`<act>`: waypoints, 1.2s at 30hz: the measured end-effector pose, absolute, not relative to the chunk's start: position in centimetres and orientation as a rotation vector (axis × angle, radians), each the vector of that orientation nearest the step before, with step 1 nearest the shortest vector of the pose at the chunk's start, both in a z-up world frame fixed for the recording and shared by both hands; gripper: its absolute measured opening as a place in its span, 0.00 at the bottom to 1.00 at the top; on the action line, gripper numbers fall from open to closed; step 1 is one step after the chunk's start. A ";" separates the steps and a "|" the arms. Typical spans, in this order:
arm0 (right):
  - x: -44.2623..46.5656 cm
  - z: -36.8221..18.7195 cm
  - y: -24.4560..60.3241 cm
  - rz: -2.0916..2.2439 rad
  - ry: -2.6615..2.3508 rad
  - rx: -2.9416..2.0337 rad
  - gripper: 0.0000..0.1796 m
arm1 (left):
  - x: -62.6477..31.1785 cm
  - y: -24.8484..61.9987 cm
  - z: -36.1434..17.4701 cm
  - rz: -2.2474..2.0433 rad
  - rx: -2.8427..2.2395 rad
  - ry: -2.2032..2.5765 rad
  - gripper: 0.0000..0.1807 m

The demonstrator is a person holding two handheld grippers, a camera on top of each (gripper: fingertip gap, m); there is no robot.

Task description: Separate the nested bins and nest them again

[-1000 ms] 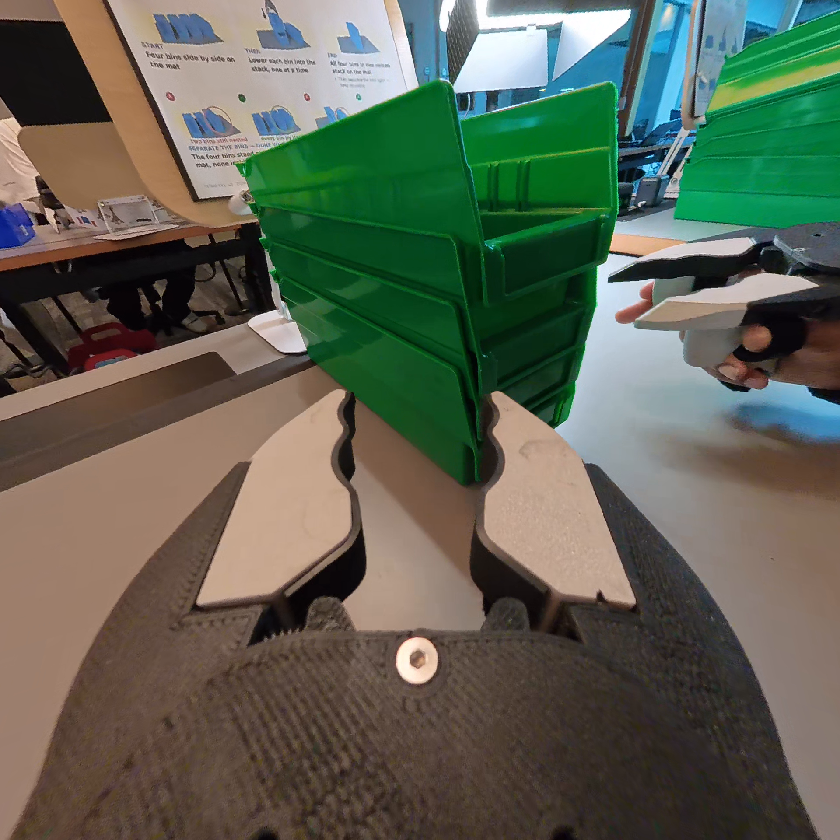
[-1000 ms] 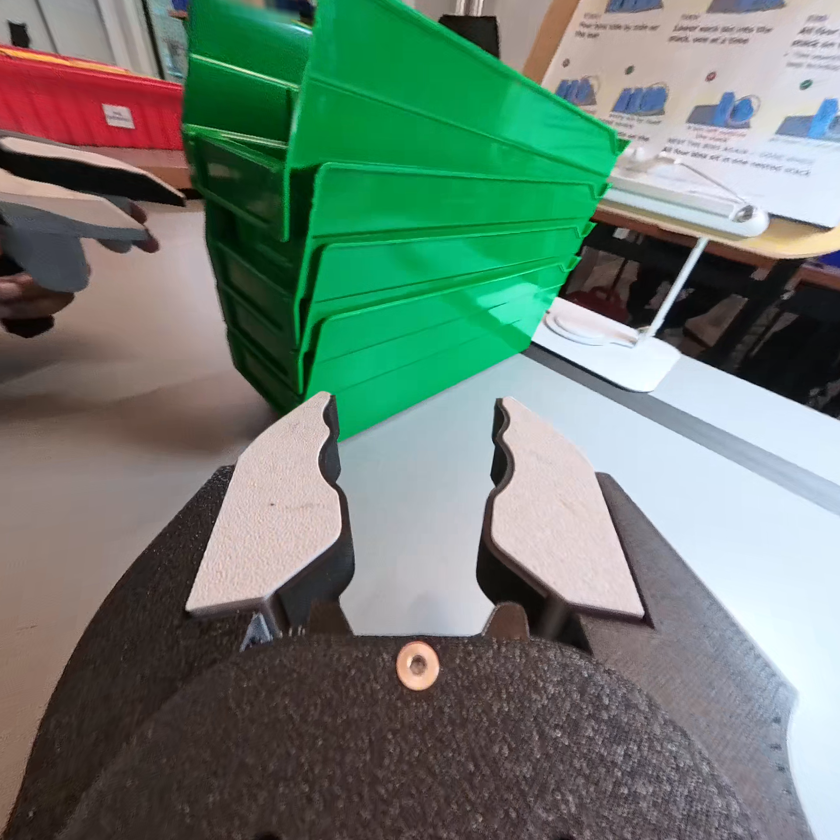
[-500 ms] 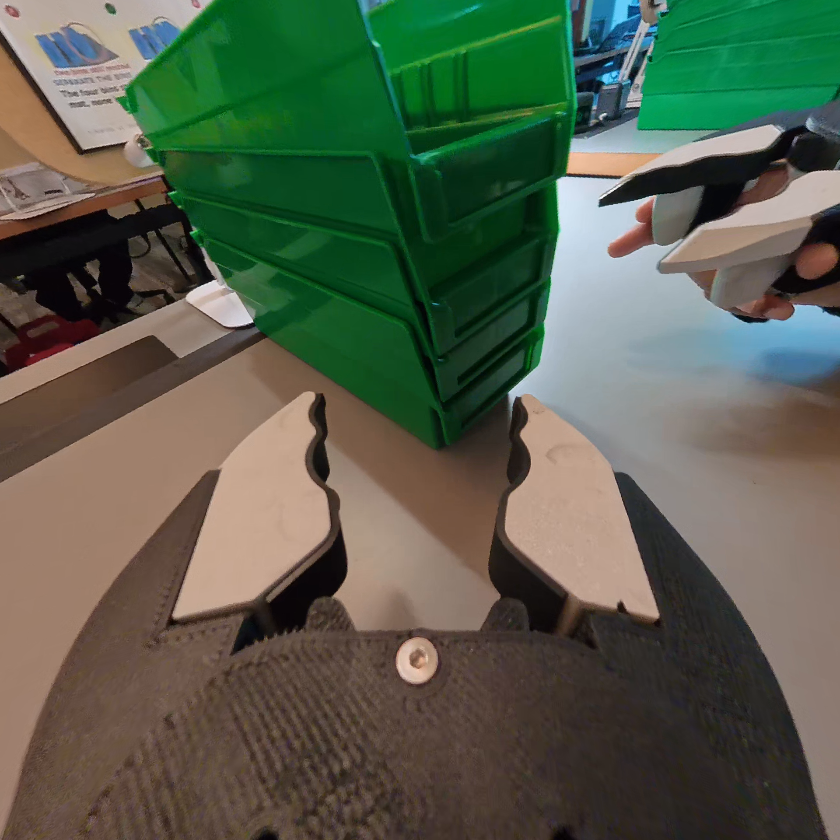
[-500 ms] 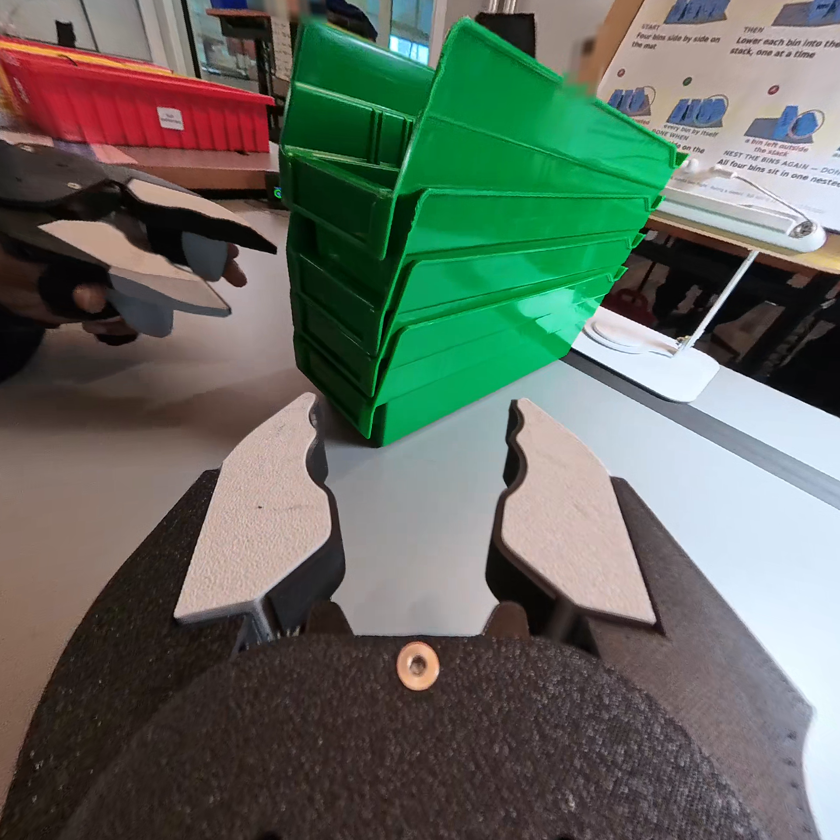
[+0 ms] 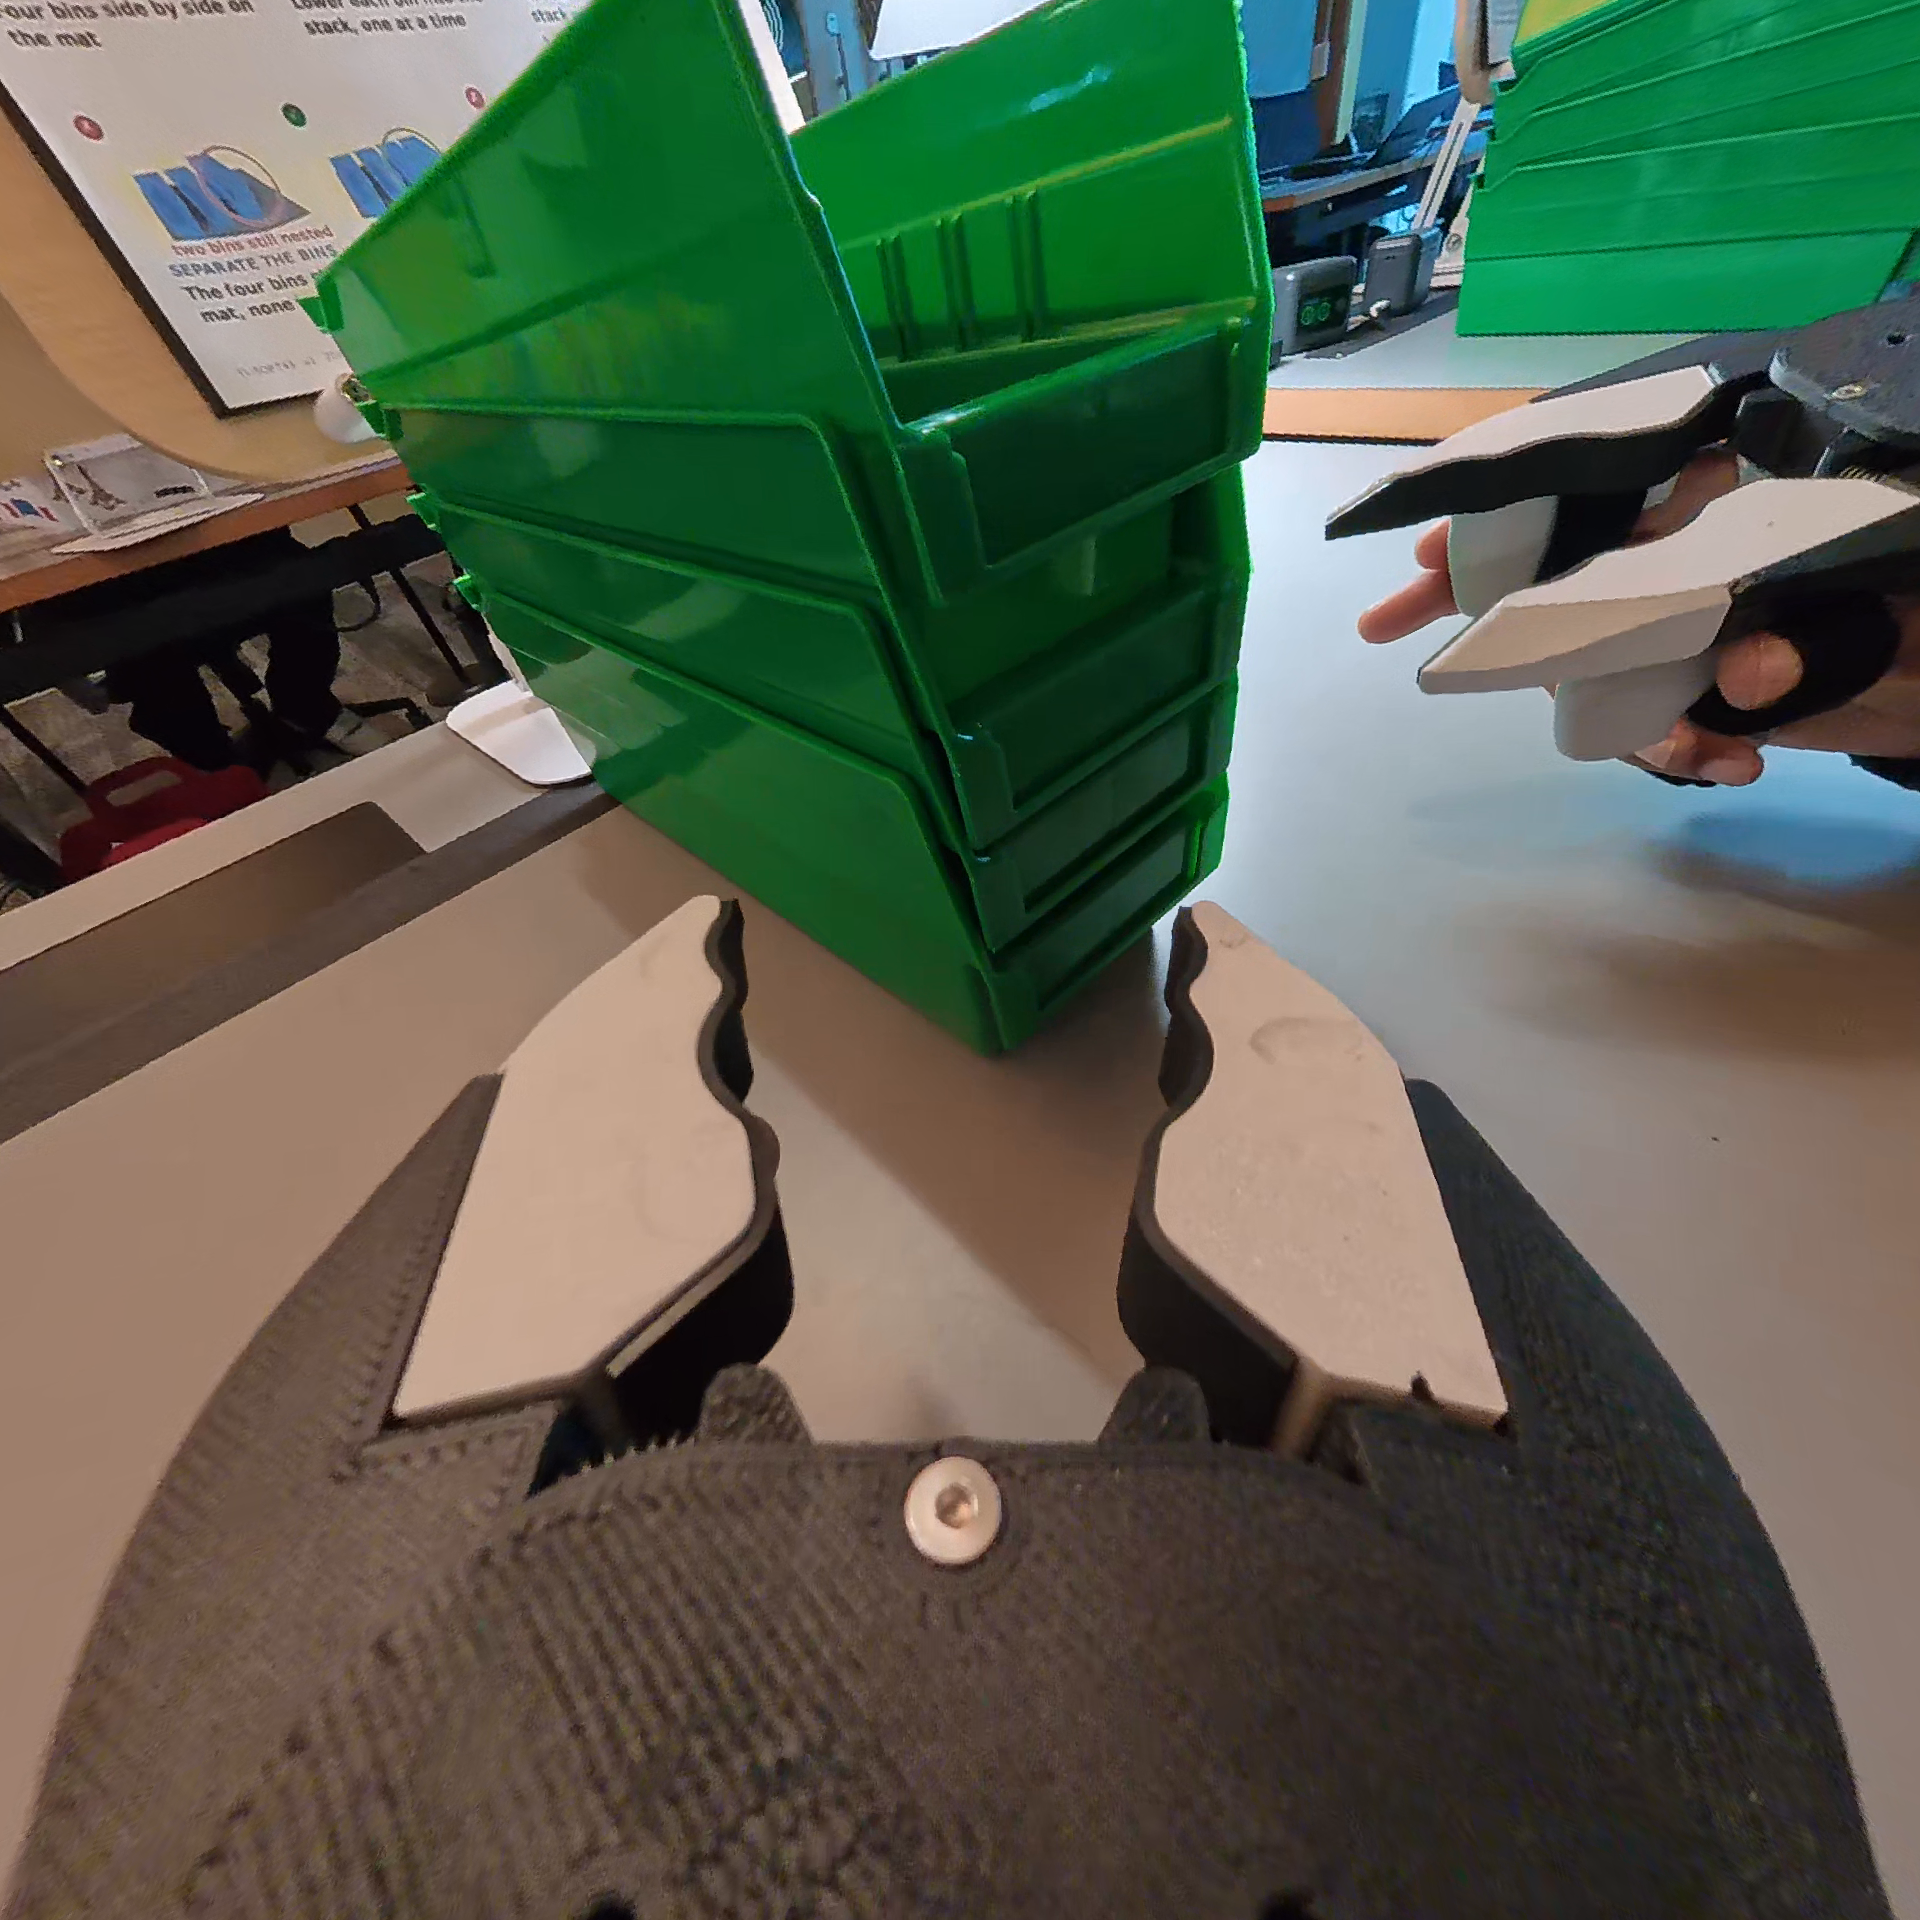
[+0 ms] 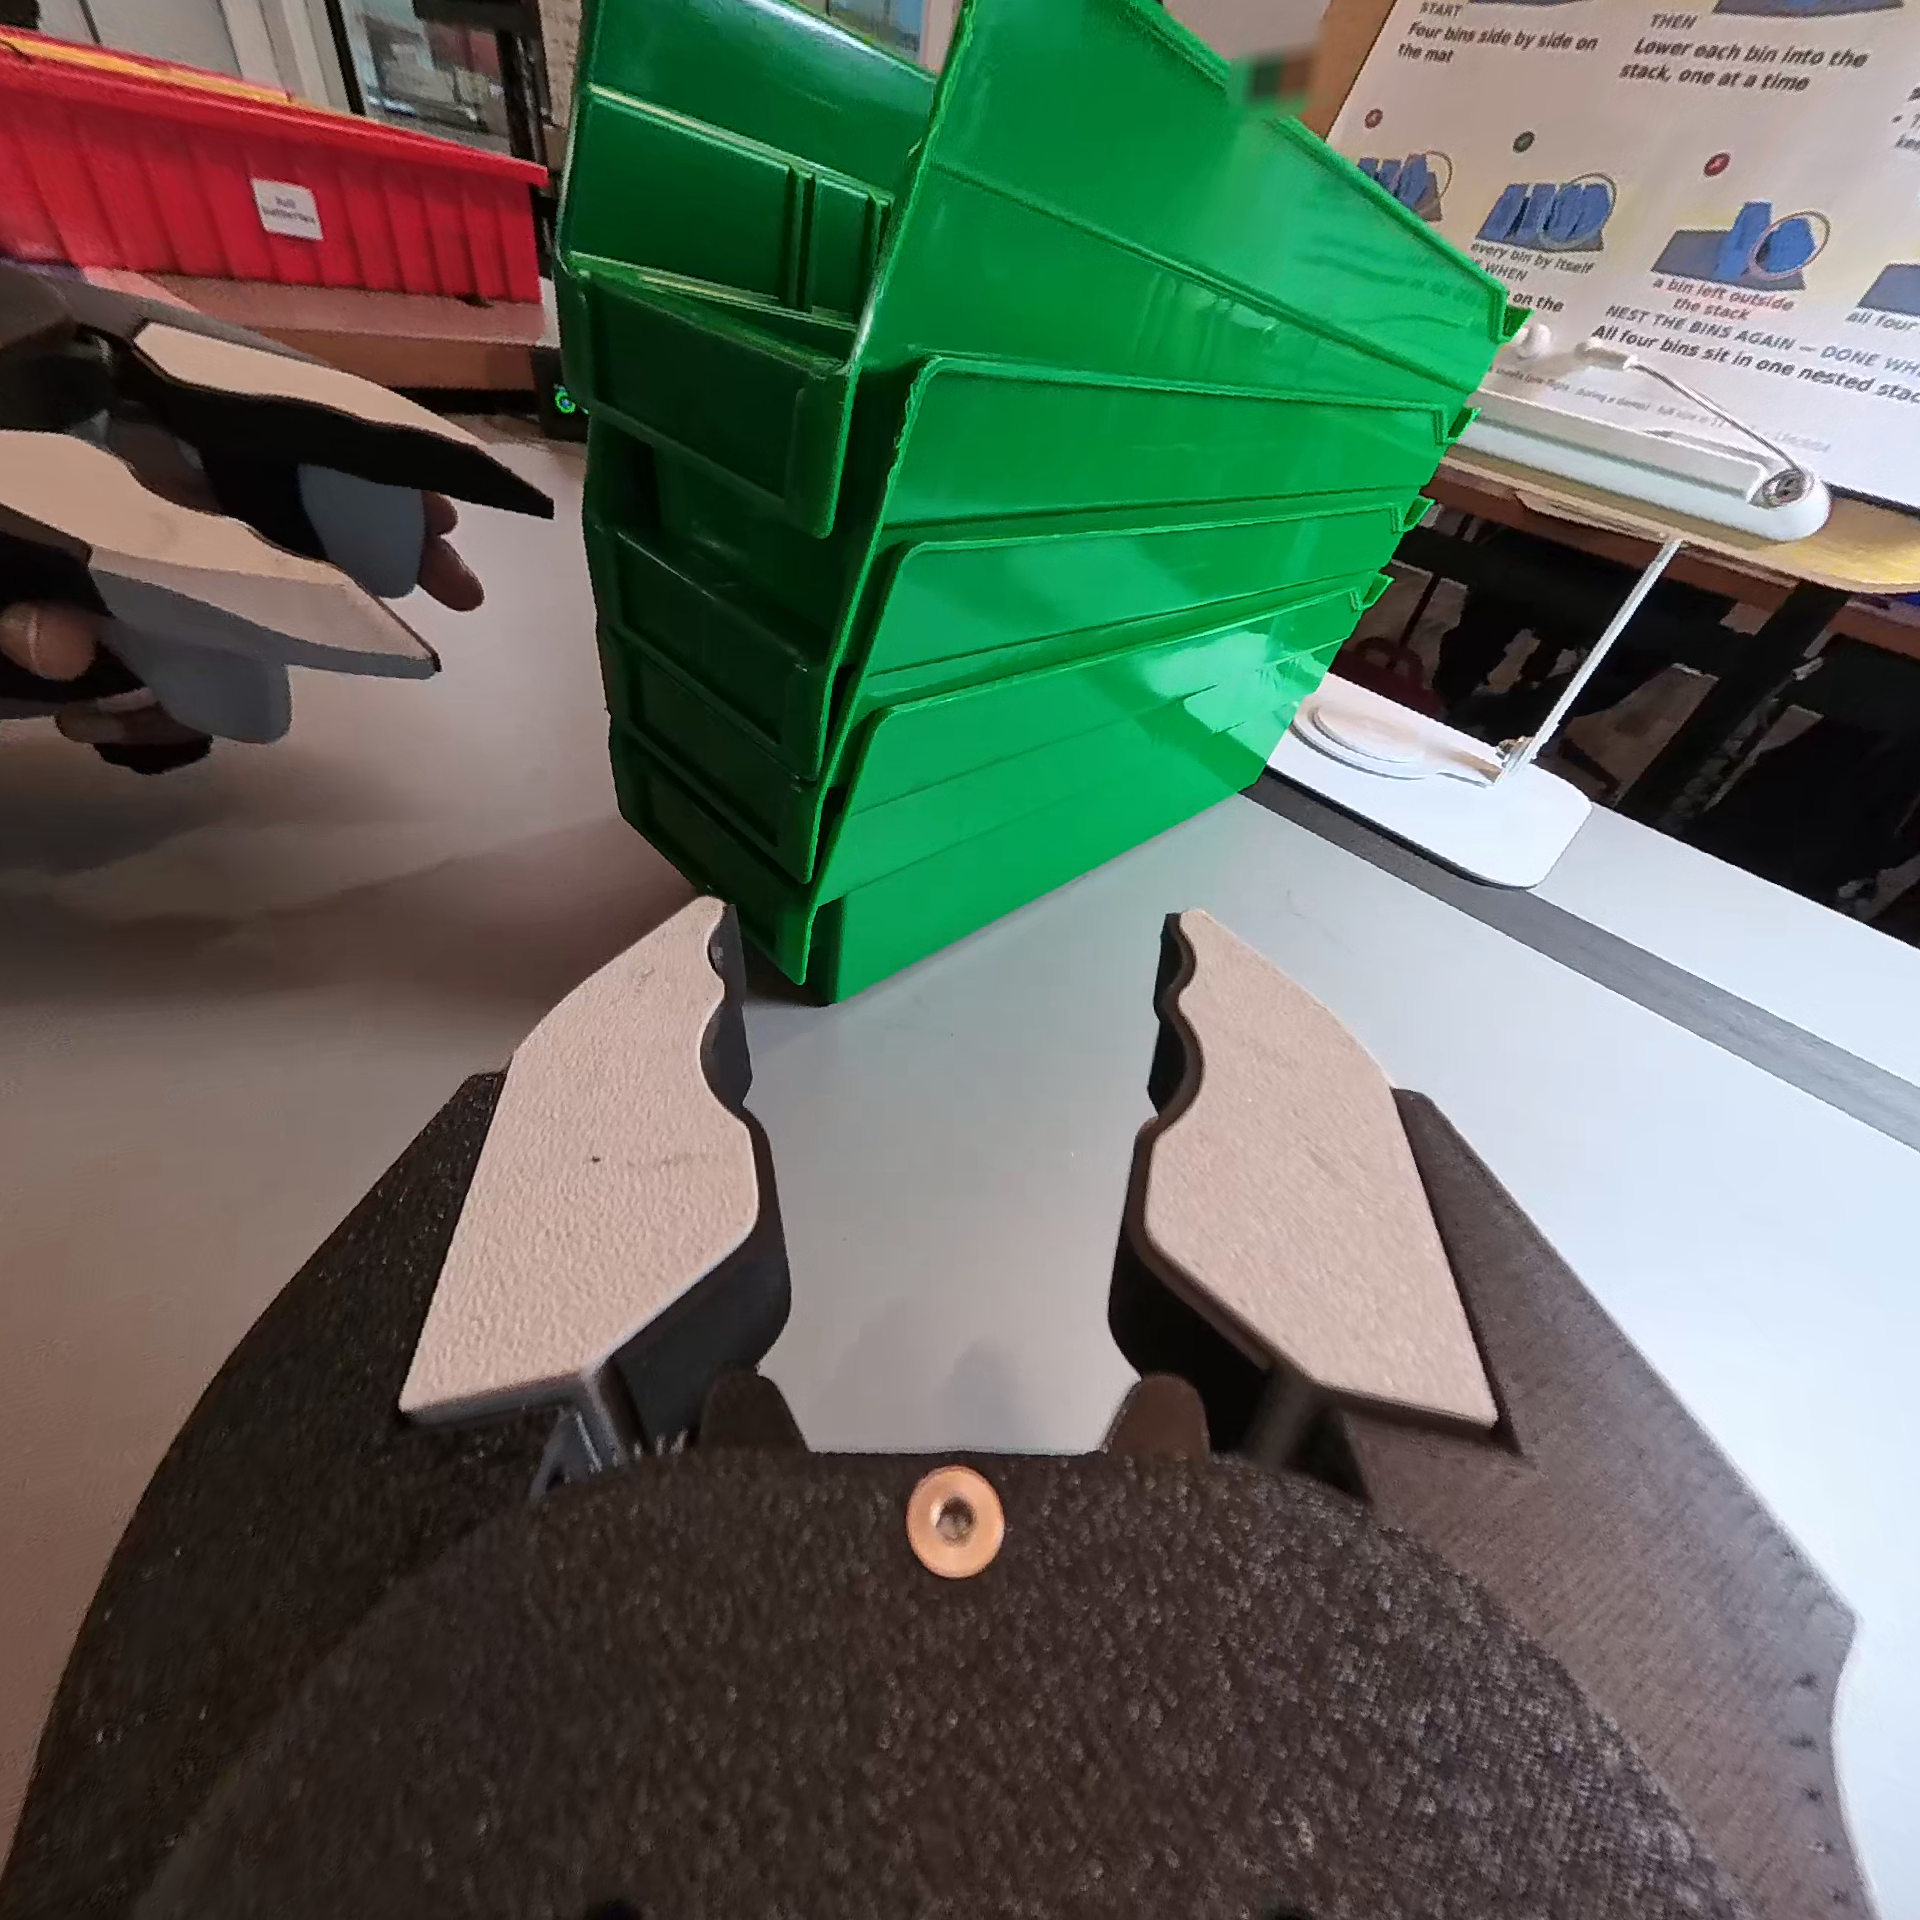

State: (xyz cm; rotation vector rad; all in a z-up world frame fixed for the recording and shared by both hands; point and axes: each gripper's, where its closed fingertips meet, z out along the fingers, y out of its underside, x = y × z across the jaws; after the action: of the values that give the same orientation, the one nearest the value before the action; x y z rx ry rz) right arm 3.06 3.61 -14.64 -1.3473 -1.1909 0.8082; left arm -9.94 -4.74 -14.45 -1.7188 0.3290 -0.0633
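The stack of nested green bins (image 6: 987,540) is standing on the grey surface (image 6: 312,987) at frame centre. The right gripper (image 6: 951,935) is facing its base, jaws spread. The left gripper (image 6: 468,582) is hovering at left, jaws parted.

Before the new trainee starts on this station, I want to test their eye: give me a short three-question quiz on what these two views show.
1. True or false: the left hand-held gripper is shut on a green bin.
2. How many bins make up the nested stack? A) two B) four C) six
3. Fill in: the right hand-held gripper is ____ and holds nothing.

Key: 1 false, it is open, near the stack's bottom corner. 2 B. 3 open.
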 end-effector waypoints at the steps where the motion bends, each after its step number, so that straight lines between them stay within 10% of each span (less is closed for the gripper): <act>1: 3.1 -14.7 3.6 0.807 -1.192 -1.346 0.42 | -10.0 -4.7 -14.5 -0.063 -1.718 0.328 0.43; 36: 3.0 -15.0 3.5 0.774 -1.222 -1.307 0.36 | -10.6 -5.2 -13.1 -0.001 -1.660 0.316 0.32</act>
State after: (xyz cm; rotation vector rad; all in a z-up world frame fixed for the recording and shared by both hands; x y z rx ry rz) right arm 3.04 3.47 -14.96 -1.3074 -1.2216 0.7737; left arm -10.56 -5.17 -13.13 -1.6605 0.3155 -0.0013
